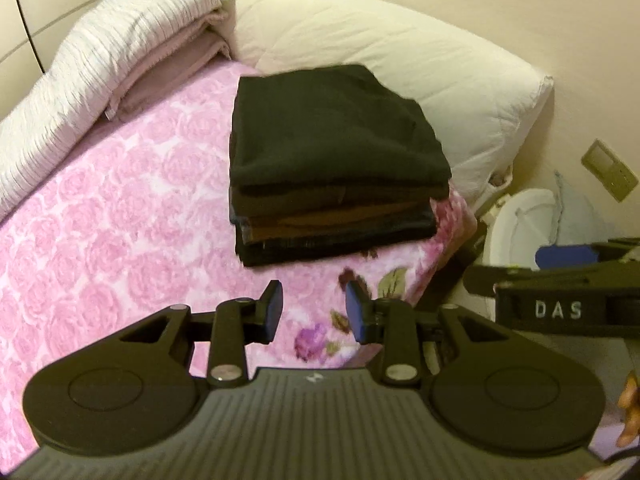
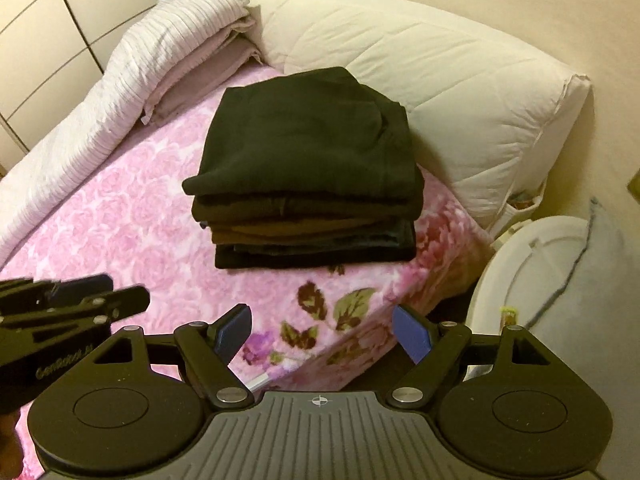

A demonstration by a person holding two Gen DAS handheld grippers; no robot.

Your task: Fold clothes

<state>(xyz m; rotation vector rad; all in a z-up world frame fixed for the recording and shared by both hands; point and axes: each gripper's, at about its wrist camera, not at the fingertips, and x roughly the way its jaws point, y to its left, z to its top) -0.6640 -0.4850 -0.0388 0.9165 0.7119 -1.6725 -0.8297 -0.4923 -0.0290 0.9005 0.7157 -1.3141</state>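
Left gripper [image 1: 314,306], fingers parted by a modest gap and holding nothing, hovers over the near flowered border of the pink rose-print blanket [image 1: 100,216]. Right gripper [image 2: 322,334], spread wider and likewise unladen, hangs just beside it above the bed's near corner; each gripper appears at the edge of the other's view. Beyond them, well apart from both, a stack of folded clothes [image 2: 308,168] sits on the blanket near the bed's right edge, its folded edges facing the grippers, with its long axis running away toward the pillow. A black garment [image 1: 332,128] tops brown and dark layers. Open blanket extends to the left. A white pillow [image 2: 440,80] lies behind and right; a folded striped quilt [image 1: 100,60] borders the far left. A white round fan [image 2: 532,280] stands off the bed's right side.
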